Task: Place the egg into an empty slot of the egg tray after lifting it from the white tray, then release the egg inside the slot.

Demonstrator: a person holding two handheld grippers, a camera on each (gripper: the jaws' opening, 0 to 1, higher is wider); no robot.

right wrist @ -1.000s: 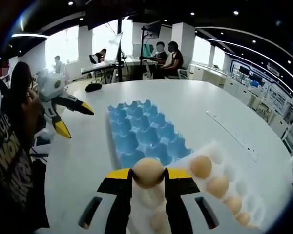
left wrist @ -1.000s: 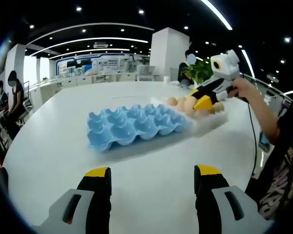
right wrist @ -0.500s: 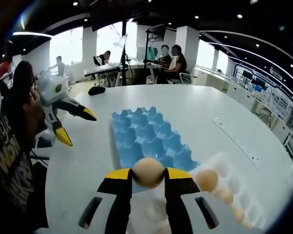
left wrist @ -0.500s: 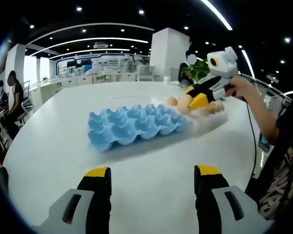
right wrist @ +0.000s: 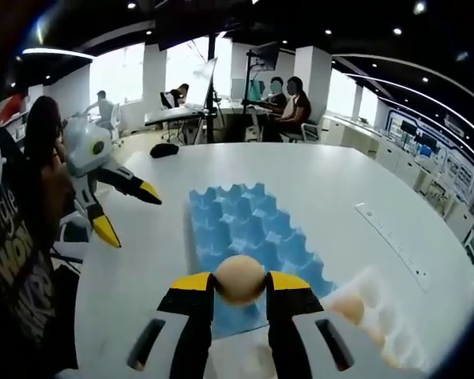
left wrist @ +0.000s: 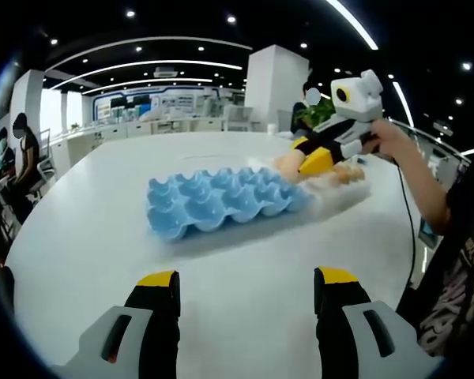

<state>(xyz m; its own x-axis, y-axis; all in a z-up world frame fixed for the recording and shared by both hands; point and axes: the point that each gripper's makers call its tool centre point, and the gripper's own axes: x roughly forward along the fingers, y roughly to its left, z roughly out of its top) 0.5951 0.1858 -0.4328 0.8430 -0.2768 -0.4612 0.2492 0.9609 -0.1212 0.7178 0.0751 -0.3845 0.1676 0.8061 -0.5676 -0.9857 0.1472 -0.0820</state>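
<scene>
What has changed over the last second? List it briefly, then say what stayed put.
The right claw, shut on the egg, has carried it off the white tray toward the blue egg tray; in the left gripper view it has risen and moved toward the blue tray's near end. Unchanged: the grip on the egg, the open and idle left claw, both trays on the table, the blue slots empty.
</scene>
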